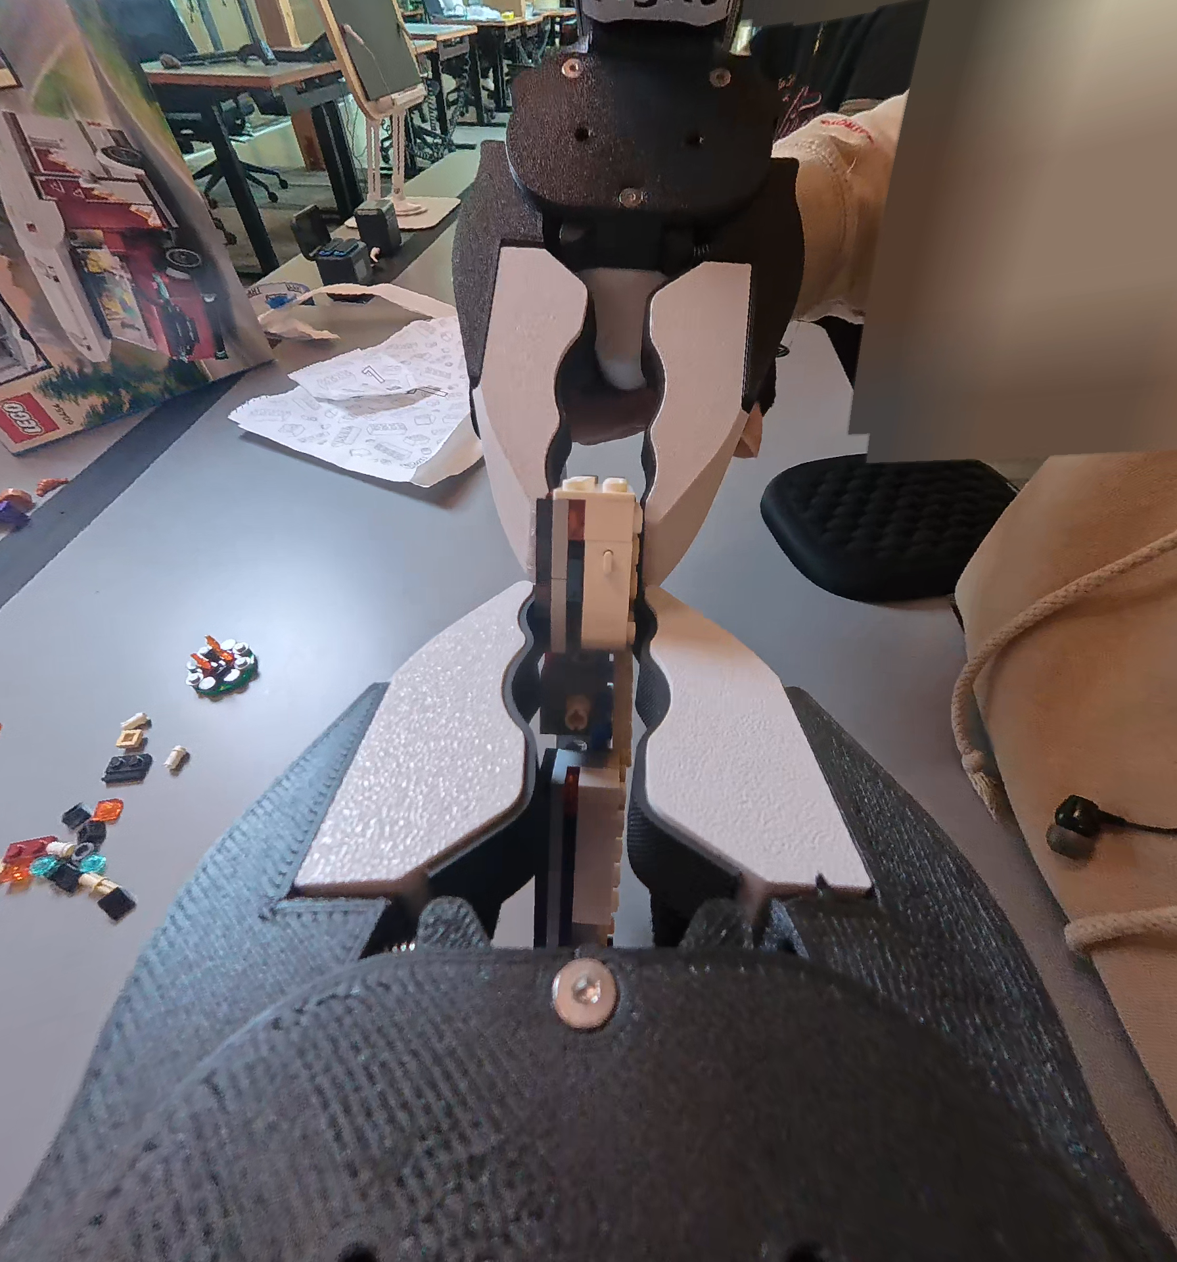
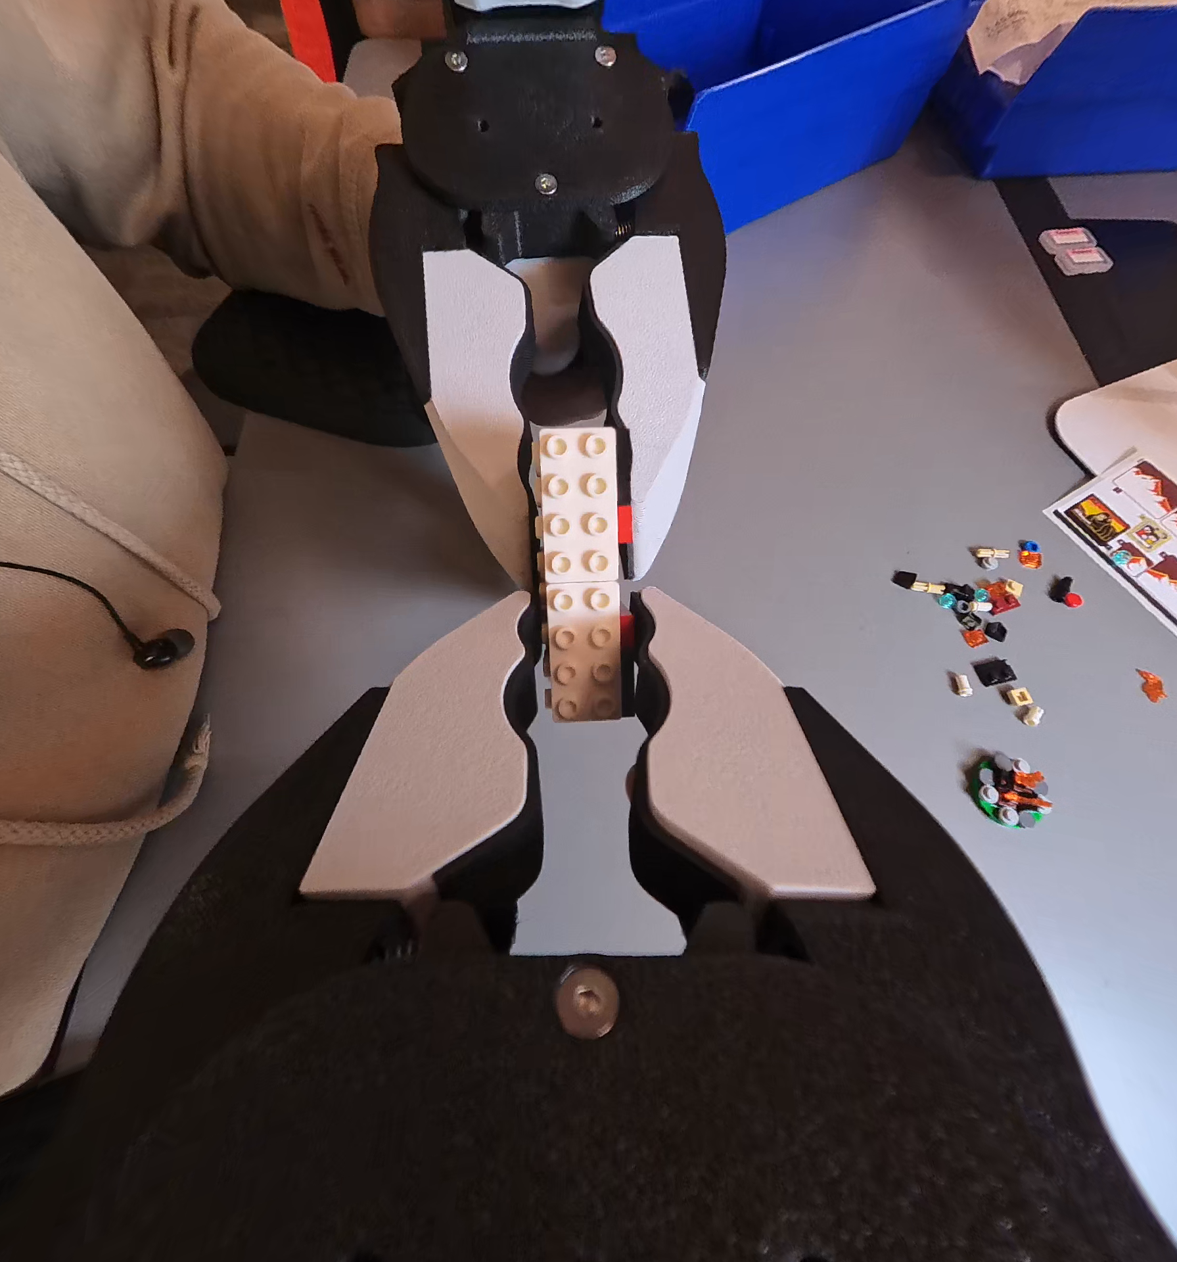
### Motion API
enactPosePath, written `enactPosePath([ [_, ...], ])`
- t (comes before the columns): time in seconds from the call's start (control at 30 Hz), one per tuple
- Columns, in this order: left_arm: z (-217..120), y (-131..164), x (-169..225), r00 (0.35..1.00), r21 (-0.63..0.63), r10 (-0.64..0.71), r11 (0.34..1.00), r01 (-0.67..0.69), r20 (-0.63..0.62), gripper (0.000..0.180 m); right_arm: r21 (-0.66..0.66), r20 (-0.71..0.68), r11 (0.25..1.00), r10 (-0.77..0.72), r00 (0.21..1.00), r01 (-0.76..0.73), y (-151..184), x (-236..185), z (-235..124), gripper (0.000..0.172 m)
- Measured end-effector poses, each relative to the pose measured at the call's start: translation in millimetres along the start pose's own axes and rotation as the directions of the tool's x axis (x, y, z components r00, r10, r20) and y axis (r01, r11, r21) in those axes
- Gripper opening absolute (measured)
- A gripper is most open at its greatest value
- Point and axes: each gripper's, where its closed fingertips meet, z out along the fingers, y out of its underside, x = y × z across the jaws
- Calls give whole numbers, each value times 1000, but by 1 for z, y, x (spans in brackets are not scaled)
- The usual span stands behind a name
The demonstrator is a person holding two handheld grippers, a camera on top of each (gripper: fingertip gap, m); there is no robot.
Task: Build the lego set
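A white brick assembly, layered with black and red, hangs above the grey worktop, clamped end to end: the right hand-held gripper pinches one end, the left hand-held gripper apparently the other. Loose small pieces and a round green build lie well apart.

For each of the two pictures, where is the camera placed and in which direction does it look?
Left wrist view: sits on the left tool, facing the right tool and the toy box; a beige sleeve shows.
Right wrist view: sits on the right tool, facing the left tool and blue bins; beige hoodie shows.
Shared: the white brick assembly both tools grip, loose bricks, grey table.
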Motion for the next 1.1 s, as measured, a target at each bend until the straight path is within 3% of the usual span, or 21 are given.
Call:
enactPosePath([
  [0.5,-2,4,4,996,-16,88,996,-88,11,24,-35,-13,996,-85,996,84,2,-5,4,23],
  [0.83,-2,2,1,997,20,-67,998,68,-48,24,7,20,1000,6,1000,-6,-1,2,4,31],
  [1.1,-5,4,-4,982,28,-174,984,176,-74,24,-35,98,996,81,992,-78,0,2,9,24],
])
